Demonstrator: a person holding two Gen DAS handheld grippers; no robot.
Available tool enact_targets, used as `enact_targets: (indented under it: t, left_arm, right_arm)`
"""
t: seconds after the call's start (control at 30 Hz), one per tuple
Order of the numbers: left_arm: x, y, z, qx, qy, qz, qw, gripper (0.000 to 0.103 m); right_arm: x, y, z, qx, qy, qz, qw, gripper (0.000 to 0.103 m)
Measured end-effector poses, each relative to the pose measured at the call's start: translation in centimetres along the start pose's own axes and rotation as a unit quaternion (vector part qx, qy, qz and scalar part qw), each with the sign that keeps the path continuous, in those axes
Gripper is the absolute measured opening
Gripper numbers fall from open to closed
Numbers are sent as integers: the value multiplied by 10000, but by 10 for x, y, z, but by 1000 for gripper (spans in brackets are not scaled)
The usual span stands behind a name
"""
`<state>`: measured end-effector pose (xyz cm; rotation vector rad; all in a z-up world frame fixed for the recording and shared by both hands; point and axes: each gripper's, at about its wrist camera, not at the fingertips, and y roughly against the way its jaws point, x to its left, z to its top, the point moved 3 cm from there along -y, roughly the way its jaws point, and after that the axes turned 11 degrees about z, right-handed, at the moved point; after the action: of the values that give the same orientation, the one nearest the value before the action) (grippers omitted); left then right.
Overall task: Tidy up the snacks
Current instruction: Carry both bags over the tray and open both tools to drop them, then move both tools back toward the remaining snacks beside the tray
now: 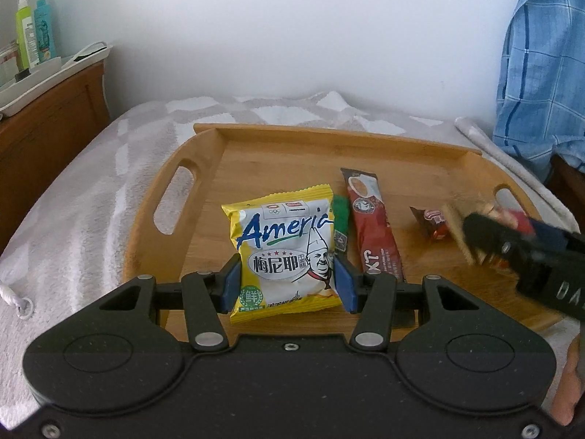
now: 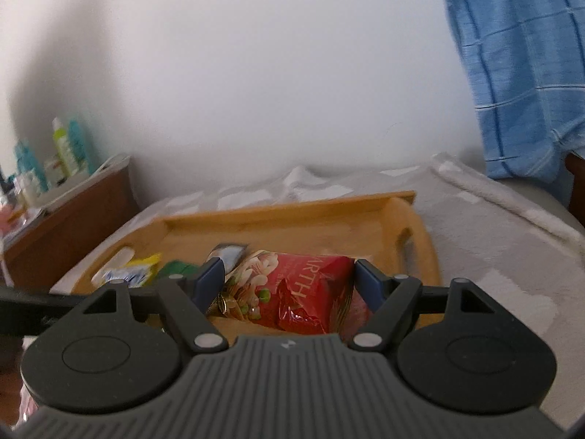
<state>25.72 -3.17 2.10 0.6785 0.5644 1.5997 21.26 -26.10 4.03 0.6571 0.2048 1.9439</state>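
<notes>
The left gripper (image 1: 287, 280) has its jaws pressed against both sides of the yellow snack bag (image 1: 283, 252), held upright over the wooden tray (image 1: 204, 168) on the bed (image 1: 84, 190). The right gripper (image 2: 287, 281) clamps a red snack packet (image 2: 303, 292) above the tray's 3 o'clock side, blurred in the left view. A red stick sachet (image 1: 373, 226) lies flat just right of the yellow bag, a small brown candy (image 1: 429, 219) toward 2 o'clock. The puffy bags could slip from the jaws or get crushed if squeezed harder; the two grippers, working close, might knock together.
</notes>
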Motion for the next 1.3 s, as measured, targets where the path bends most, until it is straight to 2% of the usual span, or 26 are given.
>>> enact_targets:
  t: [0.2, 0.6, 0.63, 0.67, 0.73, 0.83, 1.07, 1.3]
  left_arm:
    - [0, -5, 1, 1, 33, -6, 10000, 50]
    - [-1, -13, 5, 32, 85, 39, 10000, 51]
    - [0, -12, 5, 49, 120, 35, 9999, 55]
    - [1, -11, 5, 60, 145, 22, 9999, 58]
    - [2, -6, 6, 11, 154, -8, 9999, 72]
    - [3, 3, 6, -119, 56, 19, 9999, 79]
    - [4, 32, 1, -335, -145, 32, 9993, 87]
    - [9, 62, -17, -405, -145, -52, 9991, 96]
  right_arm:
    - [7, -11, -9, 261, 97, -28, 9996, 78]
    - [7, -11, -9, 252, 184, -69, 9995, 82]
    - [7, -11, -9, 223, 158, -40, 9996, 82]
    - [6, -10, -9, 172, 114, -6, 9998, 88]
    - [4, -8, -7, 88, 1, 100, 9999, 92]
    - [4, -3, -4, -51, -40, 144, 9999, 95]
    - [3, 15, -4, -372, -131, 61, 9992, 102]
    - [8, 51, -12, -533, -60, -34, 9986, 103]
